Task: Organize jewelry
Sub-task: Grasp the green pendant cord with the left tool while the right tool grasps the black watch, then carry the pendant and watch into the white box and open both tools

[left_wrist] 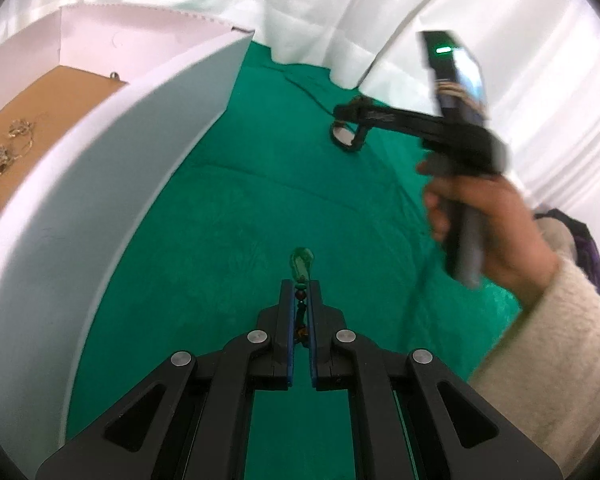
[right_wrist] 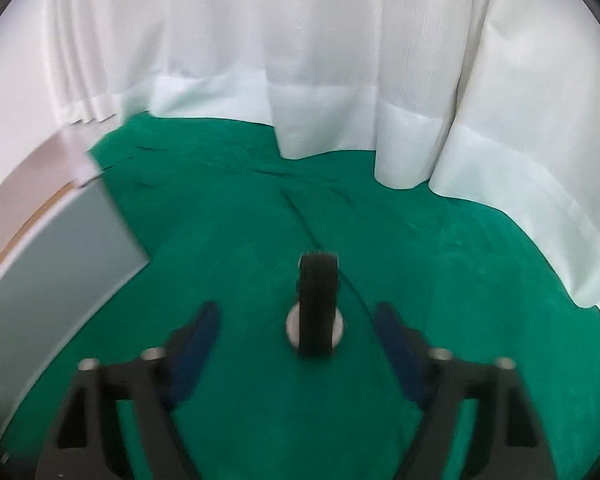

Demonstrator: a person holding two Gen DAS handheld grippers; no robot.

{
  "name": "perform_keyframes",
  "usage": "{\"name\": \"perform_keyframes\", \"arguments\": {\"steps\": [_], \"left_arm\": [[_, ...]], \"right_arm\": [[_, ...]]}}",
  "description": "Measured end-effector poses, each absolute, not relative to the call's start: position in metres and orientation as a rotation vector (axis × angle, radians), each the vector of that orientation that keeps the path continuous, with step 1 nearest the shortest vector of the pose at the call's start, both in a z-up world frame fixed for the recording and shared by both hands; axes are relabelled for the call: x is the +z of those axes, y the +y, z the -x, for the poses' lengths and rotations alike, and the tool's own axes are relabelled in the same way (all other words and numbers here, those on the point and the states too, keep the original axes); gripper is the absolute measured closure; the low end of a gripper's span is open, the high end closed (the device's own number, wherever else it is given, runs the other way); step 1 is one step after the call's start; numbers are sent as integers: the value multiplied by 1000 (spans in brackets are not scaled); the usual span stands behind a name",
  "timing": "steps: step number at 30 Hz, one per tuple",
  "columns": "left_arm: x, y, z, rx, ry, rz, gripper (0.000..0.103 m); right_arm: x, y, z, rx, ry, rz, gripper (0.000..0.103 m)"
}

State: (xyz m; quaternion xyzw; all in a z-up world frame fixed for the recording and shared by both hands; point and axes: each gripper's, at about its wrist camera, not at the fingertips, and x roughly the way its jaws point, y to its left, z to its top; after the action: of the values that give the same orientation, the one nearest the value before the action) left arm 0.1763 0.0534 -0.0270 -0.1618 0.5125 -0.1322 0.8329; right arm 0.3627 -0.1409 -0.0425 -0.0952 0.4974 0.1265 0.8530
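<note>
Left hand-held gripper (left_wrist: 301, 284): the two fingers are closed together on a green beaded earring (left_wrist: 302, 268). The beads sit between the blue finger pads (left_wrist: 290, 320), and the green pendant end projects just beyond the fingertips. The earring is held above the green cloth (left_wrist: 260, 208) that covers the tabletop.

Right hand-held gripper (right_wrist: 298, 320): the fingers are spread wide apart and grip nothing. A watch (right_wrist: 317, 312) lies on the green cloth between and just ahead of them, with its black strap standing up on edge and the round silver case at the base. In the left wrist view, the same gripper is seen from the side, held by the person's right hand (left_wrist: 488, 224), with the watch just below its fingertips. This view is motion-blurred.

White box (left_wrist: 72, 200): it stands on the cloth to the left of both grippers. Its brown floor carries several gold-coloured jewelry pieces (left_wrist: 10, 144), lying close together.

A white curtain (right_wrist: 300, 60) hangs behind the tabletop, its hem resting on the cloth.
</note>
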Motion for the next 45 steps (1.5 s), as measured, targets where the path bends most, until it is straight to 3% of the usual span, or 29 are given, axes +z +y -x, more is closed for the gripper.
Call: {"name": "perform_keyframes", "arguments": {"steps": [1, 2, 14, 21, 25, 32, 41, 42, 43, 44, 45], "left_arm": [[-23, 54, -174, -284, 1082, 342, 100], [-21, 55, -173, -286, 1080, 343, 100], [76, 108, -128, -319, 944, 559, 100], [134, 188, -99, -207, 862, 635, 100], [136, 238, -89, -61, 854, 593, 100], [80, 304, -78, 152, 951, 587, 100], [28, 320, -80, 229, 1056, 556, 99], [28, 319, -77, 238, 1063, 548, 97], [31, 317, -73, 244, 1066, 539, 86], [33, 315, -69, 250, 1067, 528, 62], [36, 313, -66, 268, 1062, 512, 50]], "right_arm": [[-46, -141, -365, 254, 1059, 197, 78], [-46, -143, -365, 234, 1056, 193, 85], [88, -147, -285, 440, 930, 15, 85], [145, -59, -249, 712, 878, -67, 85], [140, -4, -232, 831, 905, -73, 85], [83, 94, -208, 927, 1074, 24, 85], [37, 155, -154, 989, 1212, 182, 82], [36, 158, -150, 984, 1214, 191, 82], [37, 158, -148, 978, 1208, 200, 81], [39, 156, -148, 975, 1203, 205, 73], [42, 155, -146, 965, 1195, 212, 69]]}}
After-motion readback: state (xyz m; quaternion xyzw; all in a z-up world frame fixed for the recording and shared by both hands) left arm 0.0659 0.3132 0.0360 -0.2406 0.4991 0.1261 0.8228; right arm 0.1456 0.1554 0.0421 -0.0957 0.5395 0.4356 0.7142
